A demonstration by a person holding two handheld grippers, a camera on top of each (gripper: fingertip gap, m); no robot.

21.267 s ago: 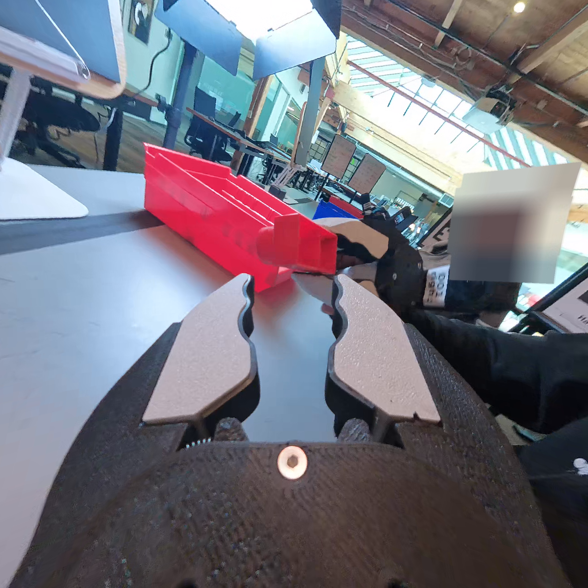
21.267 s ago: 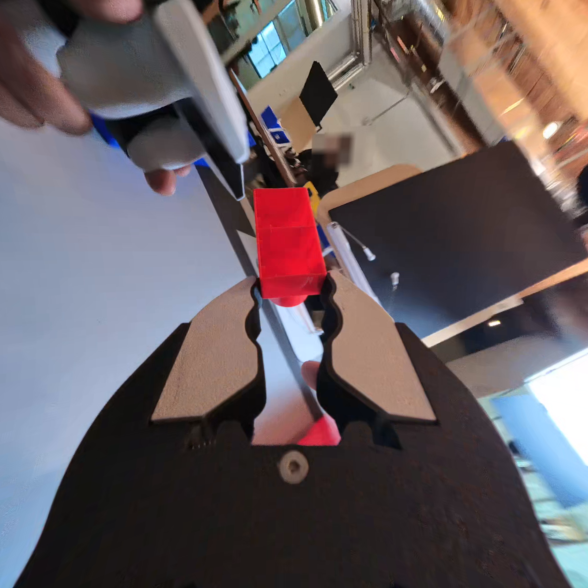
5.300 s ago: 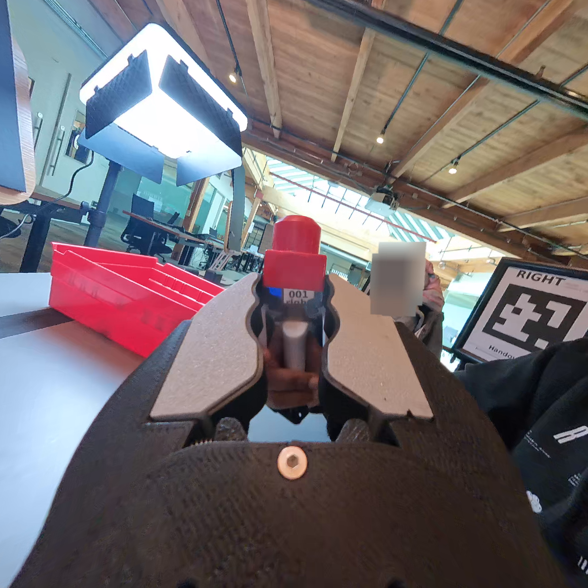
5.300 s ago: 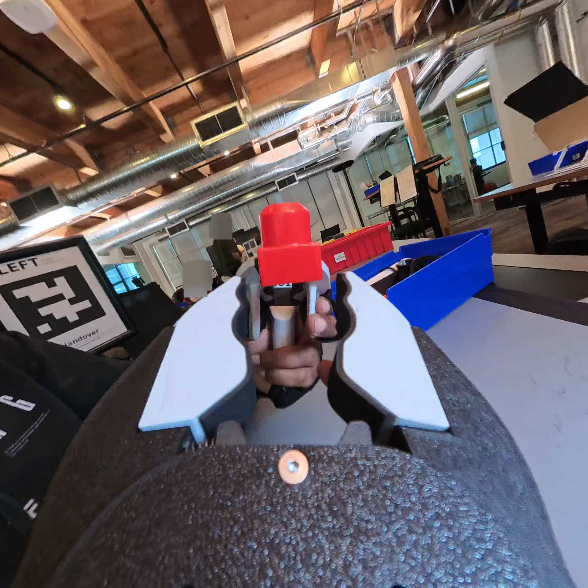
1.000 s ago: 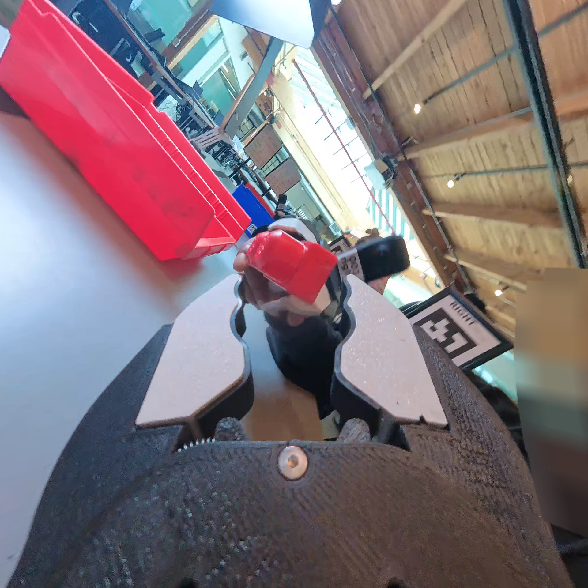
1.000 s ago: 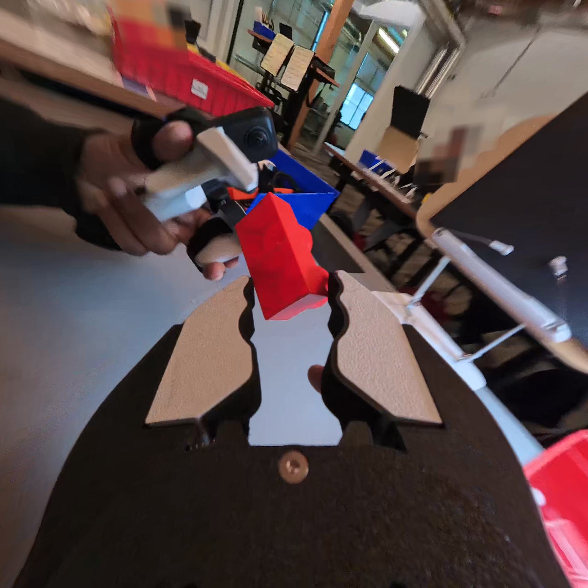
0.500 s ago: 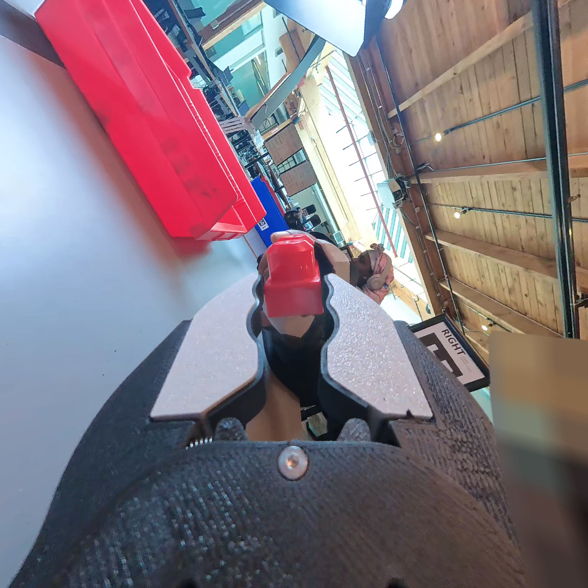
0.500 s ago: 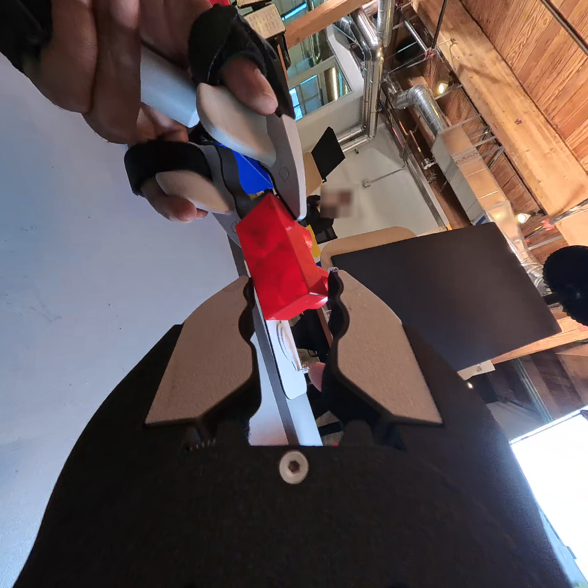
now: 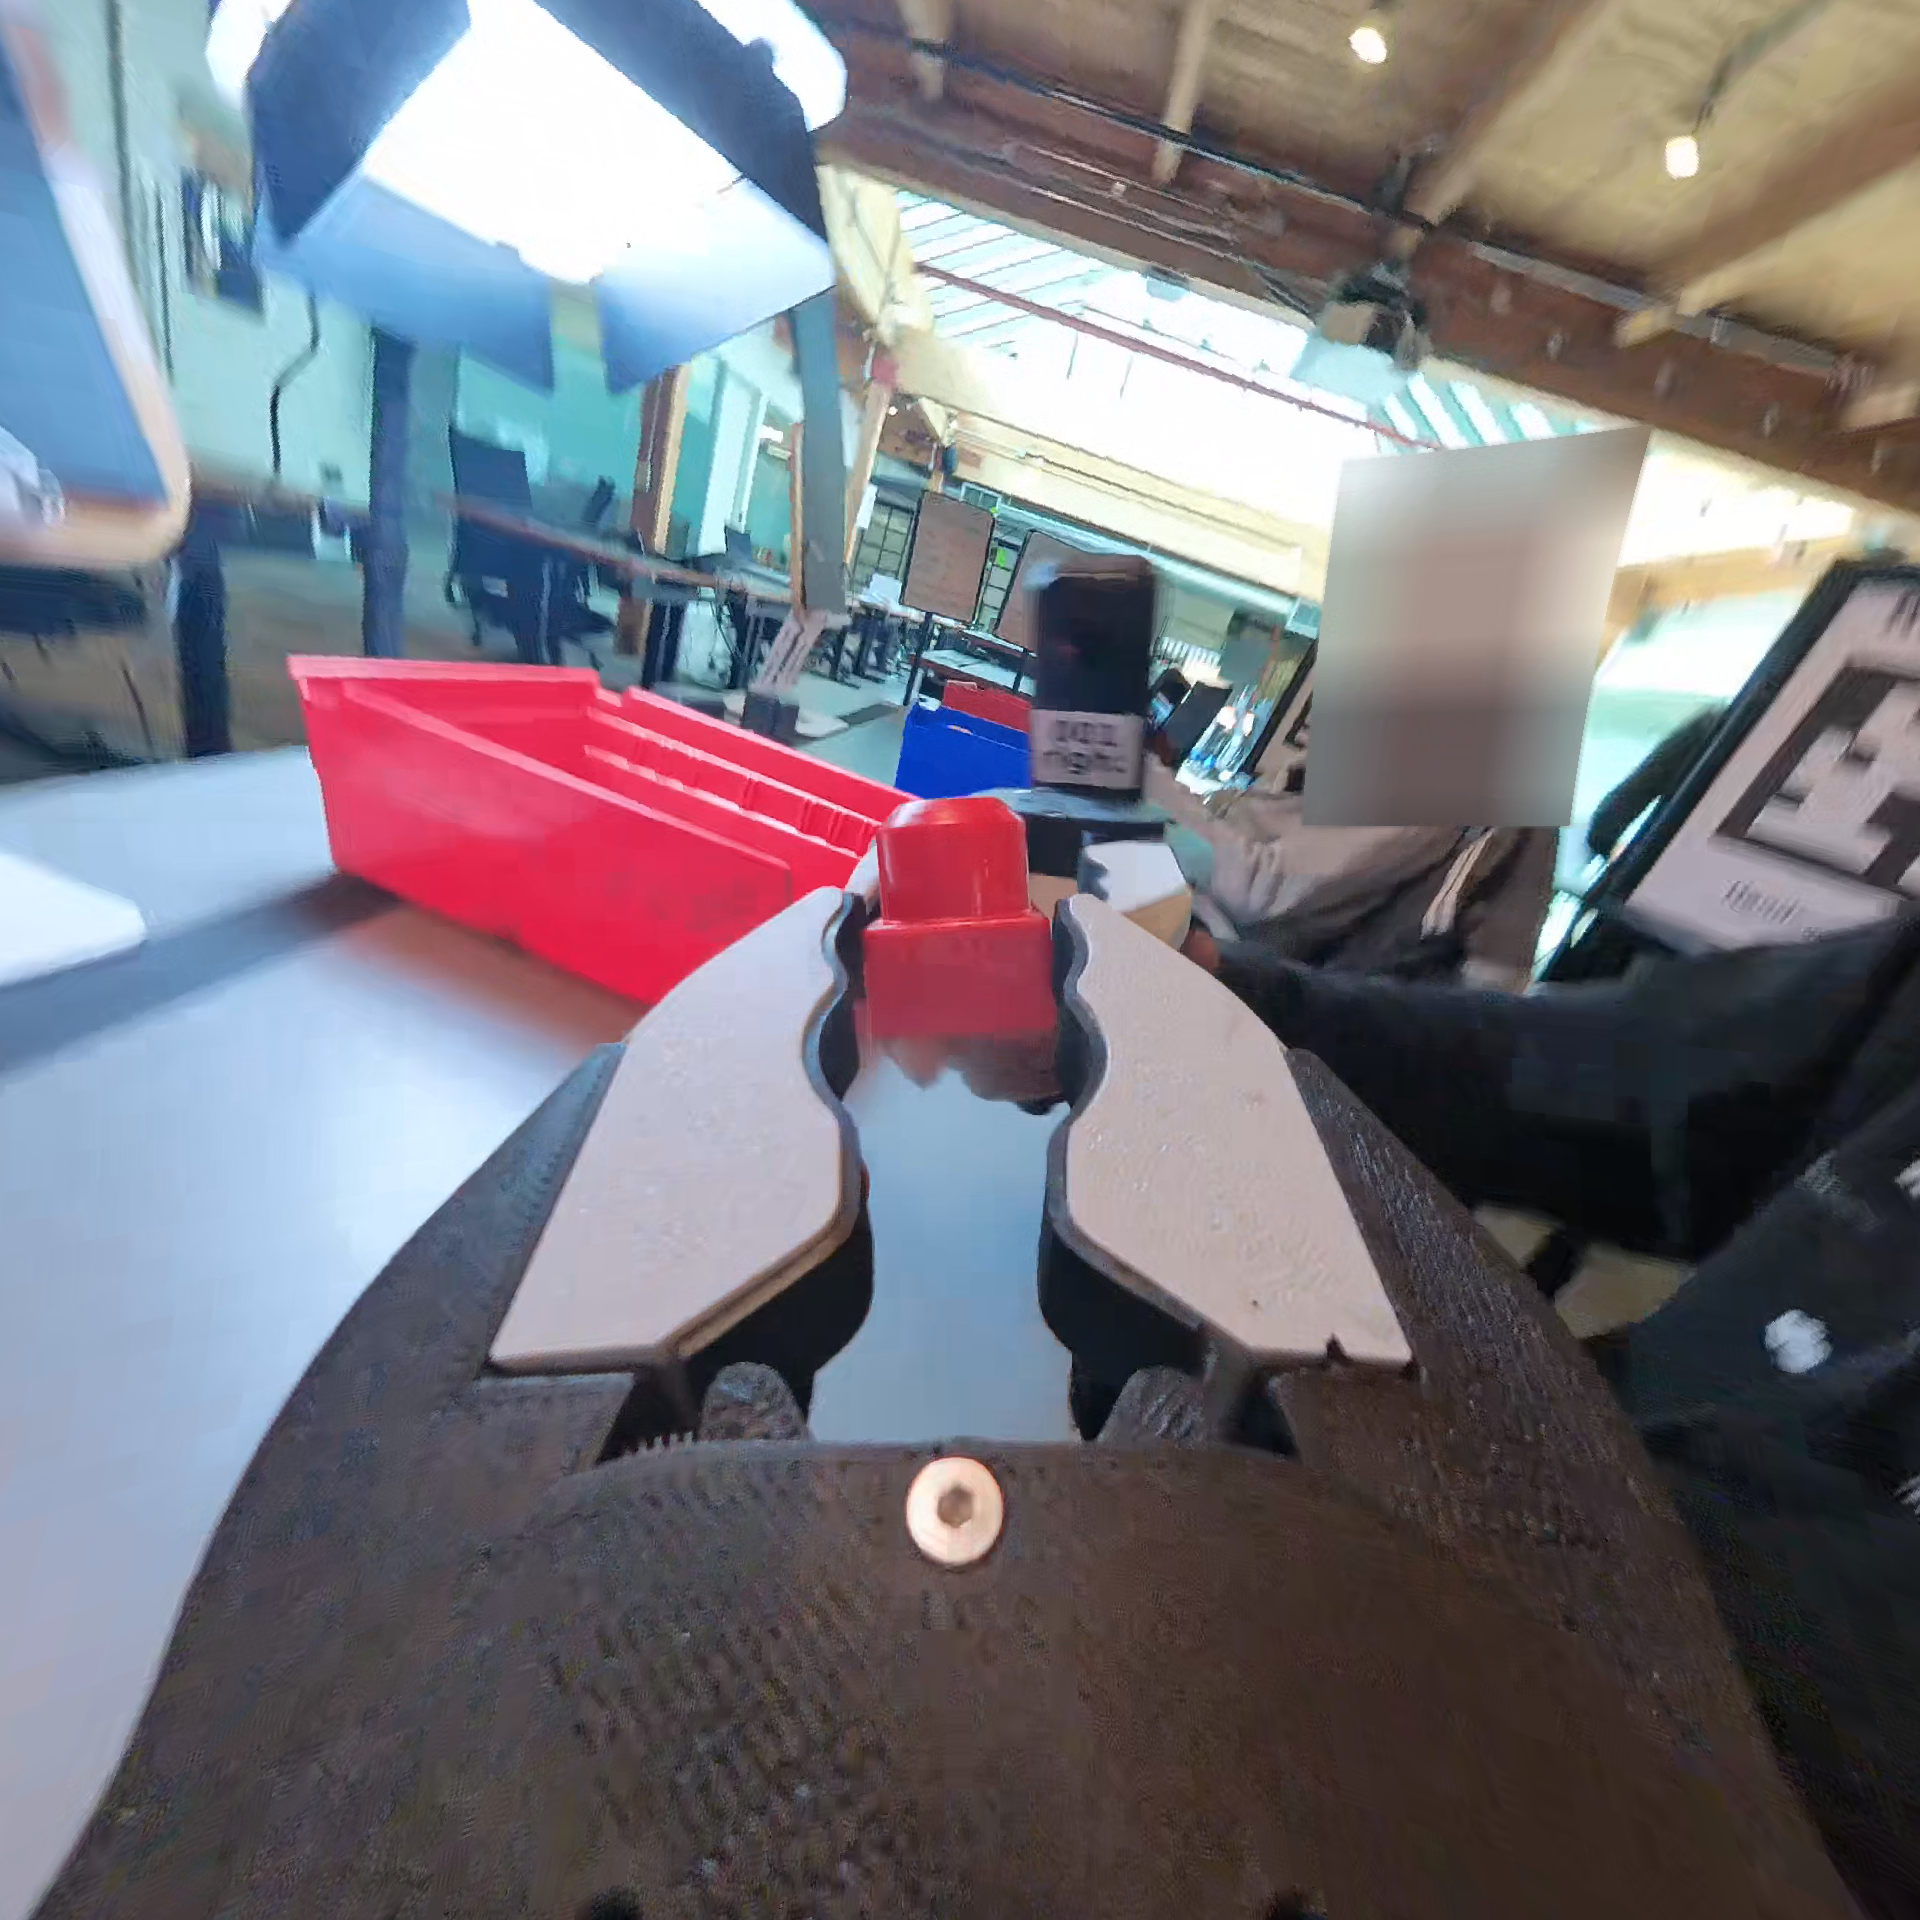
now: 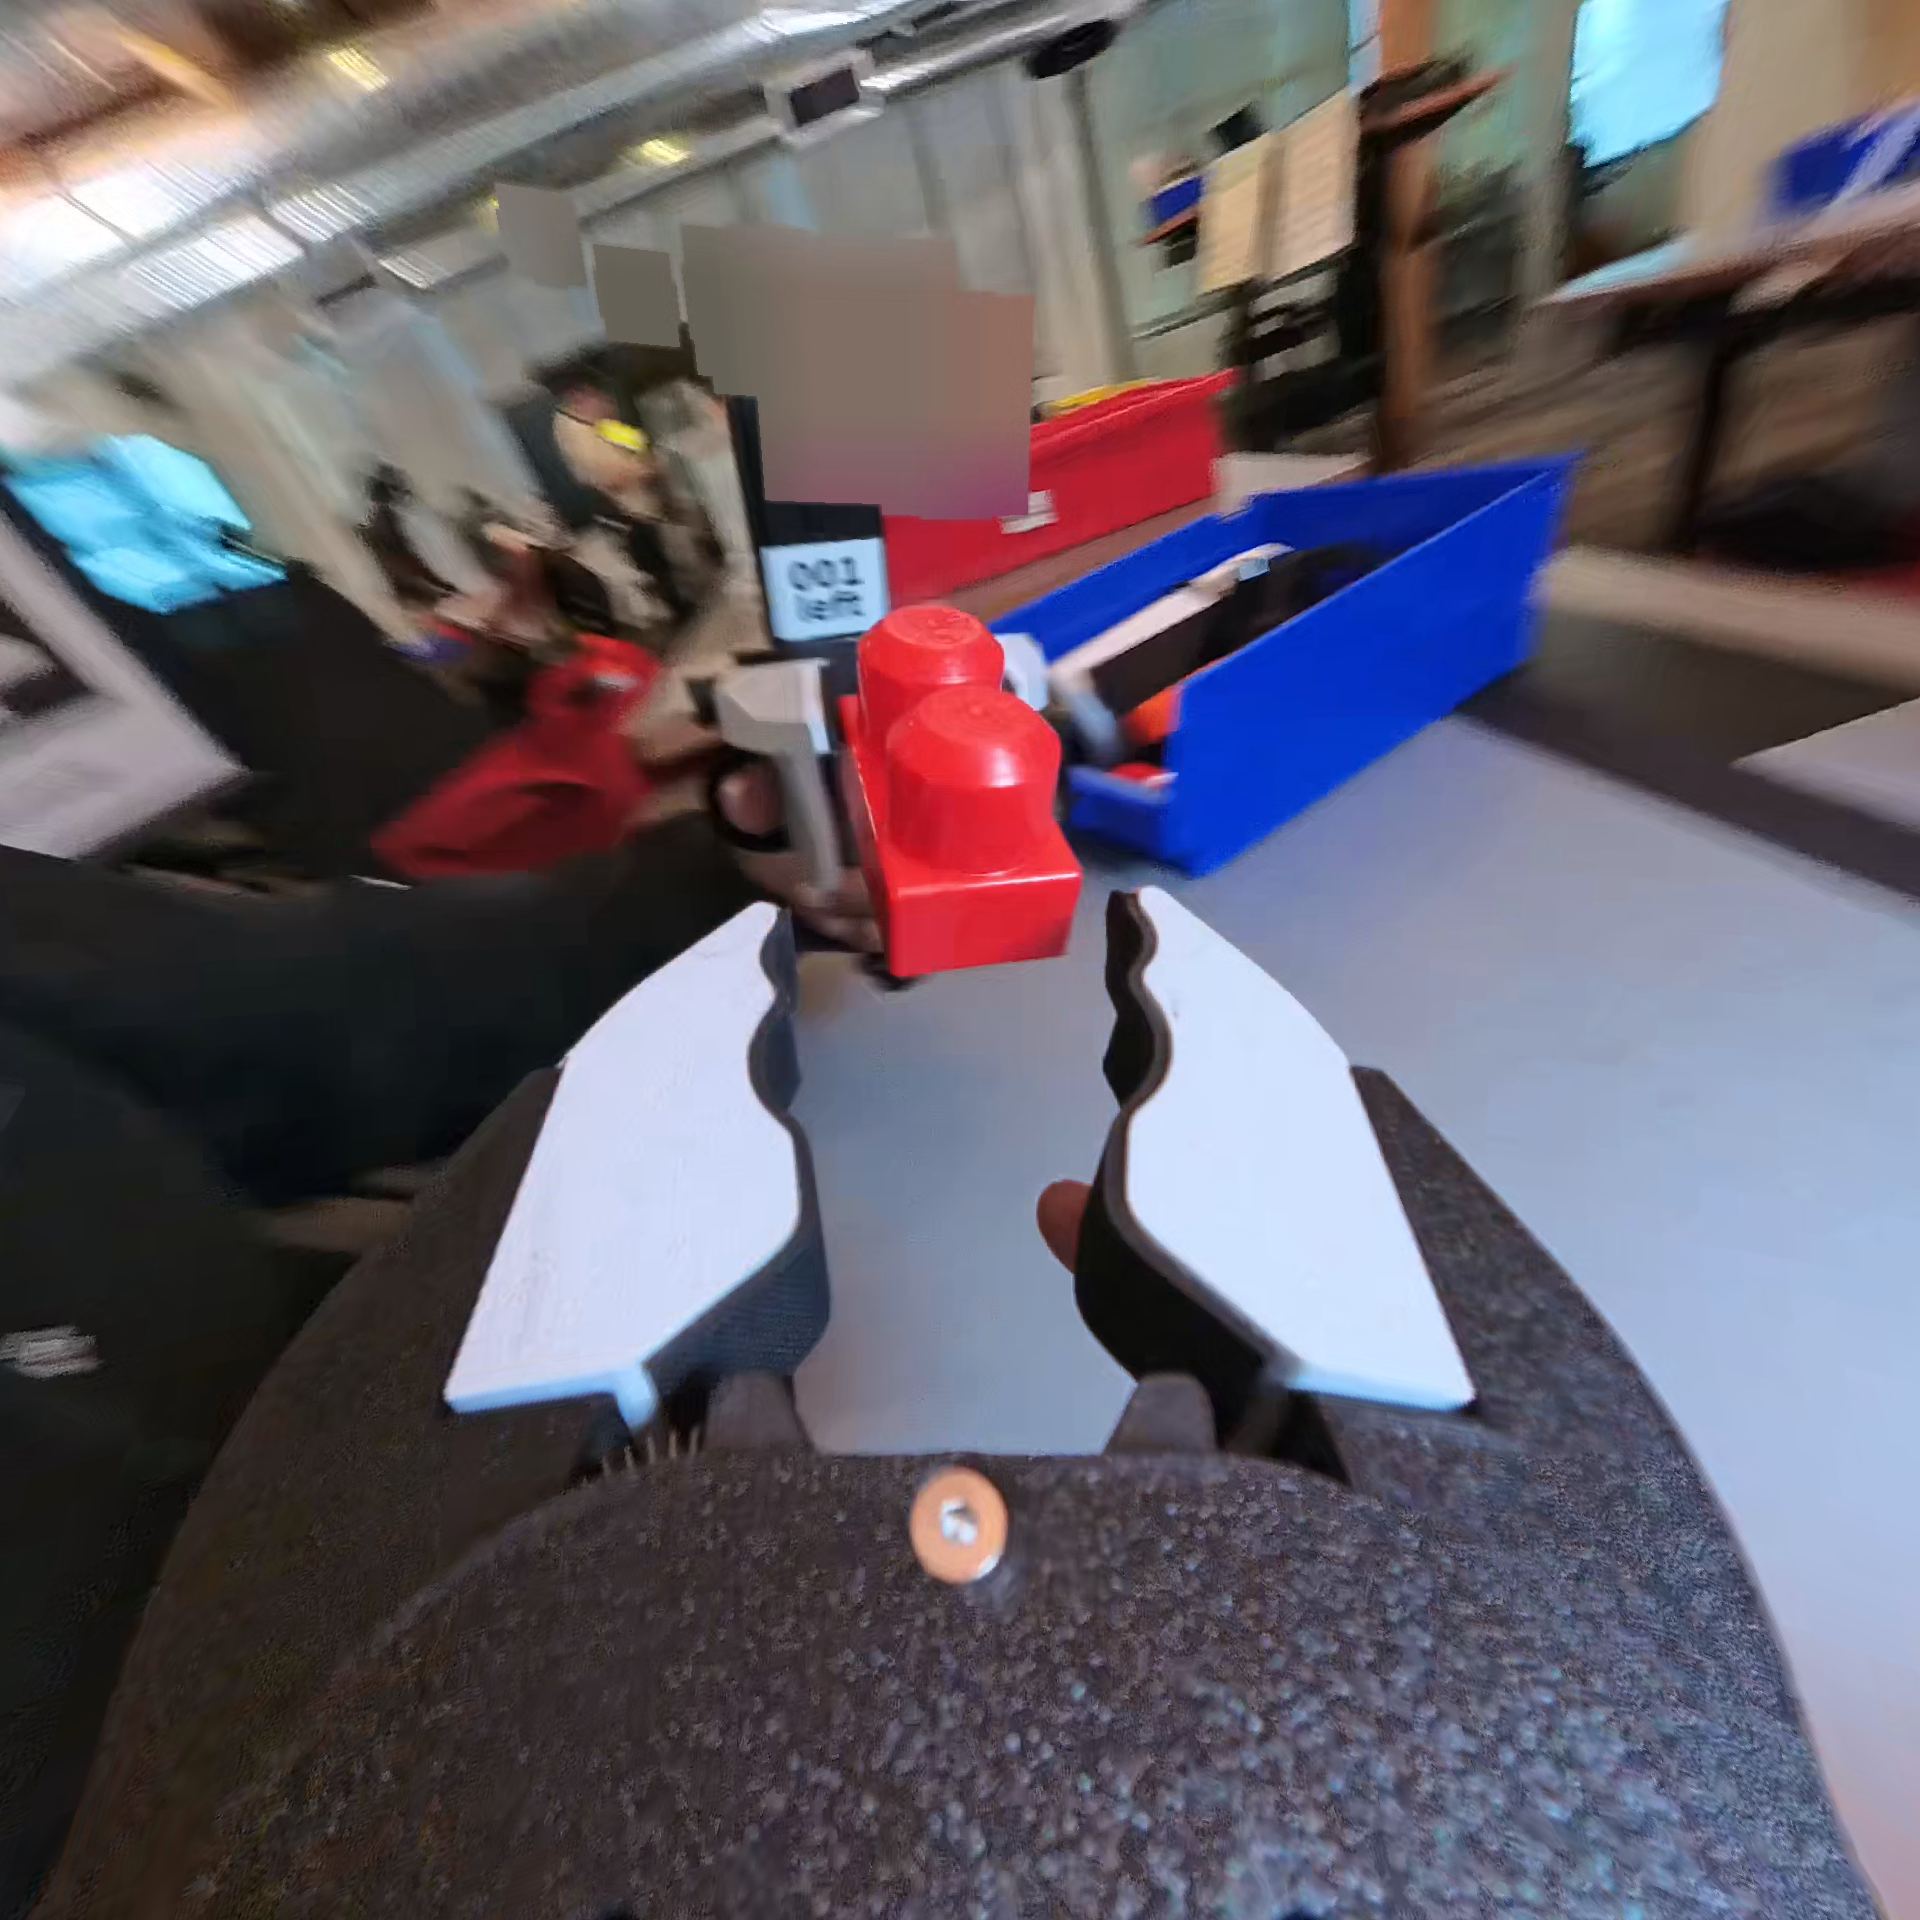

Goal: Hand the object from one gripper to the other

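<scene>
A red toy brick (image 9: pixel 951 977) with round studs sits clamped between the tips of my left gripper (image 9: pixel 956 914), a little above the grey table (image 9: pixel 208 1143). In the right wrist view the brick (image 10: pixel 966 821) shows two studs and hangs just beyond my right gripper (image 10: pixel 948 912), whose jaws stand wide apart and do not touch it. The left gripper's grey fingers (image 10: pixel 790 748) hold the brick from the far side there. The right gripper's body (image 9: pixel 1091 665) shows behind the brick in the left wrist view.
A long red bin (image 9: pixel 540 790) lies on the table to the left. A blue bin (image 10: pixel 1351 644) holding parts stands to the right, with another red bin (image 10: pixel 1122 457) behind it. A dark sleeve (image 9: pixel 1507 1039) and a marker board (image 9: pixel 1818 810) are on the right. Spacing between my two grippers at the tips: around 4 cm.
Half a second ago both grippers were on the brick. My right gripper has opened and drawn back from it. Both views have swung level, and my left gripper keeps the brick.
</scene>
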